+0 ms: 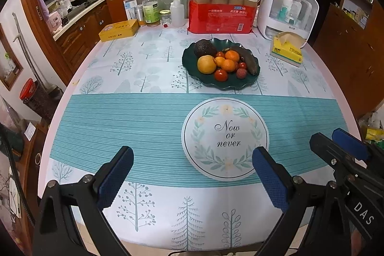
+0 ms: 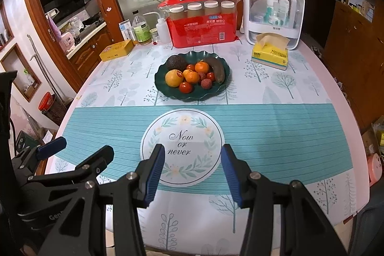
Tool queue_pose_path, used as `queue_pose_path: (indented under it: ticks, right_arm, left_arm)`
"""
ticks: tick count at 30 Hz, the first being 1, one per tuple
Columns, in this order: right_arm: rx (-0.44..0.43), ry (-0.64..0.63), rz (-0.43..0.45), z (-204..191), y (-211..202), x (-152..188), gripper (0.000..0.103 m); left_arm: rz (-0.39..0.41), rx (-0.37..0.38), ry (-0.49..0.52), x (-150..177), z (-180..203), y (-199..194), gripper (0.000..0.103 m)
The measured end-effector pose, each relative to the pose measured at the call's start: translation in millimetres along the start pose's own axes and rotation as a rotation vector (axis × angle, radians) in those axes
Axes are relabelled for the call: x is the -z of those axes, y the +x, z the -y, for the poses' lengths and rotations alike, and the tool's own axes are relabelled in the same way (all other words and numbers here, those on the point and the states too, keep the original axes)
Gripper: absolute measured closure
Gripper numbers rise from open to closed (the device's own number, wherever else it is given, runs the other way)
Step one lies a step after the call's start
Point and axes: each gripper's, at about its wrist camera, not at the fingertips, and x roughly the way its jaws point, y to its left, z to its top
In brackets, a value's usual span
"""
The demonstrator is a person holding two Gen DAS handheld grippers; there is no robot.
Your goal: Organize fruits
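Note:
A dark green scalloped plate point(image 1: 192, 78) point(image 2: 165, 88) sits past the middle of the table, holding an avocado point(image 1: 204, 48) point(image 2: 176, 62), a yellow-orange fruit point(image 1: 206, 64) point(image 2: 174, 78), tangerines point(image 1: 231, 56) point(image 2: 202, 67), small red tomatoes point(image 1: 220, 75) point(image 2: 185, 87), lychees point(image 1: 241, 74) point(image 2: 207, 84) and a darkened banana point(image 1: 250, 61) point(image 2: 219, 71). My left gripper point(image 1: 193, 156) hangs open and empty over the near table. My right gripper point(image 2: 193, 152) is open over the round "Now or never" print point(image 2: 182, 145) point(image 1: 225, 136), nothing between its blue pads. Each gripper shows at the edge of the other's view.
Along the table's far edge stand a red pack of paper cups point(image 1: 220, 13) point(image 2: 204, 25), a white storage box point(image 1: 288, 8) point(image 2: 273, 13), a yellow tissue pack point(image 1: 286, 49) point(image 2: 270, 53), bottles and jars point(image 1: 151, 8) point(image 2: 141, 30) and a yellow tin point(image 1: 118, 30) point(image 2: 116, 49).

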Motion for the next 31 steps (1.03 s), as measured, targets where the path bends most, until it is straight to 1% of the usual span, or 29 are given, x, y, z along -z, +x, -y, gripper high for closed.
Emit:
queue_pose_path:
  ticks: [31]
  right_arm:
    - [-0.001,0.012,-0.006,-5.4,3.3,6.5,0.054]
  left_arm:
    - [-0.011,0.01,0.019,5.5,-8.9,3.0,0.006]
